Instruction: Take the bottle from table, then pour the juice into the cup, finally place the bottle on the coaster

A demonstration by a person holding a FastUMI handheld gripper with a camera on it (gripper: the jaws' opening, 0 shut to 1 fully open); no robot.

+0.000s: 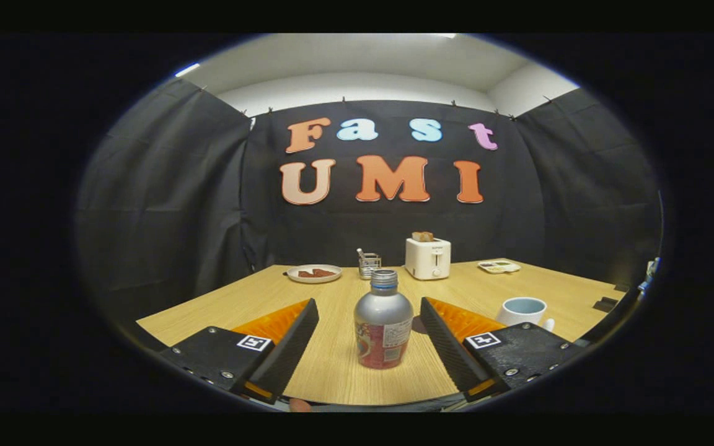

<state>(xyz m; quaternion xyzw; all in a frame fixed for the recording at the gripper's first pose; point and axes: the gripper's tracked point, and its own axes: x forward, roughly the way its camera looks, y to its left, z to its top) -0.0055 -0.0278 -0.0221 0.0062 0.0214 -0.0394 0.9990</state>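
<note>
- While the bottle (383, 322) is standing upright on the table (332, 365), I am holding the gripper (369, 310) wide open with one finger on each side of it, neither touching.
- I am keeping the bottle centred in the gap, so both fingers meet its body together when I close.
- I am aiming to grip the lower body rather than the narrow neck, squeezing gently so it stays upright.
- To the right, beyond the right finger, the cup (523, 310) is waiting; I am planning a straight lift before swinging toward it.
- Far across the table, a toaster (428, 258) and a plate (313, 273) are sitting well clear.
</note>
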